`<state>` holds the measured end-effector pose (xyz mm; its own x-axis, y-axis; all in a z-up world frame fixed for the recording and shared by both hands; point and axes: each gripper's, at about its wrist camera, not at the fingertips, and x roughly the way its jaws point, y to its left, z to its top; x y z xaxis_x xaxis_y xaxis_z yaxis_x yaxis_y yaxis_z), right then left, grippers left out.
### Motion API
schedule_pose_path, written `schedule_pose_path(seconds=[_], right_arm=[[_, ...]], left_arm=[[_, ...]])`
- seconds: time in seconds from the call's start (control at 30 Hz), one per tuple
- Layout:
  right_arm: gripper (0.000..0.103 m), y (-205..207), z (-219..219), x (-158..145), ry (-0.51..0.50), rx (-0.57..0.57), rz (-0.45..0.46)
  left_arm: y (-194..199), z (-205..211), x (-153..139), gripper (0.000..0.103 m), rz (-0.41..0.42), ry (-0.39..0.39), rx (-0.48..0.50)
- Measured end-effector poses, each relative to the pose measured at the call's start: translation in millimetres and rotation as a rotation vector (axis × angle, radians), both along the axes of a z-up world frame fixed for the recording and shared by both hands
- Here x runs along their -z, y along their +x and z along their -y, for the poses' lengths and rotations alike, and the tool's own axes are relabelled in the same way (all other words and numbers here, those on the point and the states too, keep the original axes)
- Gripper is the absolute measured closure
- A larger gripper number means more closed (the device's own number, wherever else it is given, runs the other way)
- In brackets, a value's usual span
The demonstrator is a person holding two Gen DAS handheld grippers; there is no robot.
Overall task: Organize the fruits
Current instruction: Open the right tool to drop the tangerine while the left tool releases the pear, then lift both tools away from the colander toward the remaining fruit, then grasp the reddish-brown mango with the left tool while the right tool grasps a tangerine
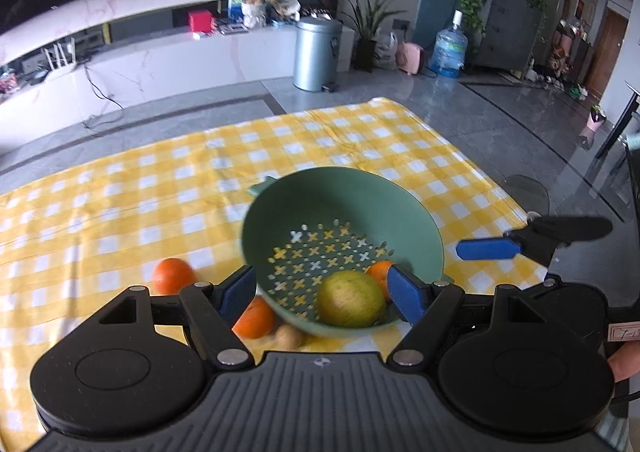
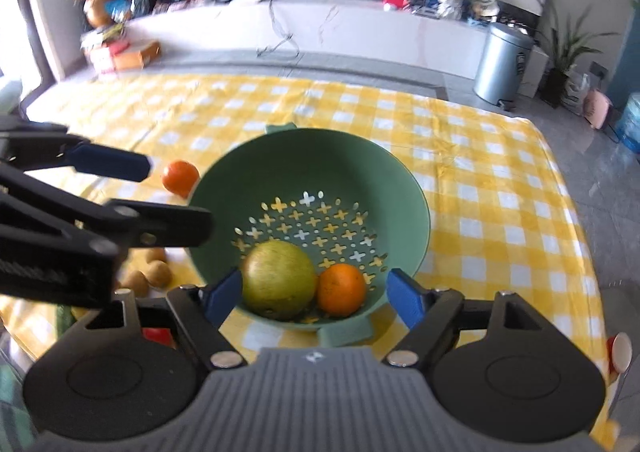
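Note:
A green colander (image 1: 340, 212) (image 2: 312, 172) sits on the yellow checked cloth and holds a yellow-green round fruit (image 1: 351, 298) (image 2: 279, 280) and an orange (image 1: 380, 272) (image 2: 342, 288). My left gripper (image 1: 322, 292) is open and empty, over the colander's near left rim. My right gripper (image 2: 316, 294) is open and empty, over the colander's near rim; it shows at the right of the left wrist view (image 1: 488, 248). Outside the colander lie an orange-red fruit (image 1: 173, 275) (image 2: 180, 177), another orange (image 1: 254, 318) and small brown fruits (image 1: 289, 337) (image 2: 154, 272).
The cloth (image 1: 120, 192) (image 2: 500, 192) covers a glass table, with its edge at the right (image 1: 520, 208). A red object (image 2: 158, 334) lies under my right gripper. A metal bin (image 1: 318, 52) stands on the floor beyond.

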<state>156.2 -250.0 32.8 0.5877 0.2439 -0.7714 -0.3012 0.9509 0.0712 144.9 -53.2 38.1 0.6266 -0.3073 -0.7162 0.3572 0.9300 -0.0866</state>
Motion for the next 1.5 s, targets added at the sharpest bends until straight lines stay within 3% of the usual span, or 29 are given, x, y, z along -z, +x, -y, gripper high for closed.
schedule_pose_path(seconds=[0.23,0.53,0.73,0.87,1.07,1.17,1.23,1.5], right_arm=[[0.025,-40,-6,2,0.15,0.095,0.019],[0.024,-80,-28,23,0.252,0.14,-0.003],[0.026,-97,-47,40,0.251,0.107,-0.013],[0.03,-104,-64,47,0.22,0.055,-0.01],[0.033,-110,-90,60,0.206,-0.038,-0.026],[0.033,-113,-103,64,0.184,-0.087,-0.028],[0.044,-114,-110,68,0.176,-0.116,-0.031],[0.048,-107,-123,79,0.173,-0.147,-0.047]], left_arm=[[-33,-28,-12,0.015,0.014,-0.028,-0.034],[-61,-60,4,0.015,-0.006,0.003,-0.021],[-75,-81,26,0.018,-0.056,0.023,-0.01],[-81,-89,40,0.021,-0.073,0.067,-0.034],[-79,-97,57,0.021,-0.088,0.045,-0.04],[-77,-94,65,0.021,-0.096,0.08,-0.031],[-75,-94,69,0.021,-0.104,0.093,-0.036],[-72,-102,78,0.022,-0.125,0.04,-0.039]])
